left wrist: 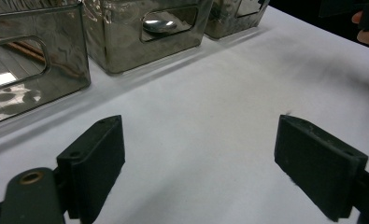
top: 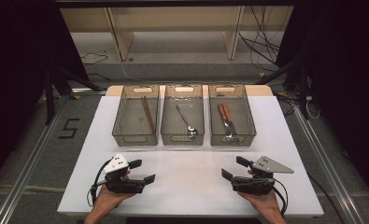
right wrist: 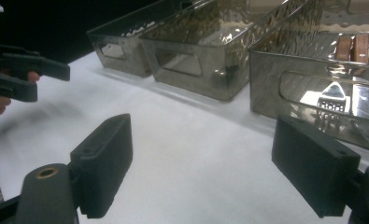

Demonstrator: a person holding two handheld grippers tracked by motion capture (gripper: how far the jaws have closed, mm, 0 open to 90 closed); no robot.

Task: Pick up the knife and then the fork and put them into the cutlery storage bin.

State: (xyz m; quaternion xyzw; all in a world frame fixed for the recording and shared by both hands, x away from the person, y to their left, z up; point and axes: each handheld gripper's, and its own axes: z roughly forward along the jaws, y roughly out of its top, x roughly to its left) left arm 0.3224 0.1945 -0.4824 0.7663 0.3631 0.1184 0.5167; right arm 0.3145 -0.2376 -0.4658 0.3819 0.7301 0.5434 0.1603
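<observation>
Fingers: both grippers wide, empty | right gripper (top: 231,169) sits nearest the fork bin (top: 232,139) | fork (top: 232,133) lies pointing toward it, straight ahead

Fork (right wrist: 332,101) handle hidden behind bin wall (right wrist: 313,88)

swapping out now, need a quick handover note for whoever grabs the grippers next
Left gripper: open, holds nothing, low over the white table.
Right gripper: open, holds nothing, low over the table too.
Things: chopsticks in the left bin, spoon in the middle bin, fork and knife in the right bin.
Done: all cutlery seems sorted into bins.
Left: nothing loose on the table; probably only to stop or reset.
</observation>
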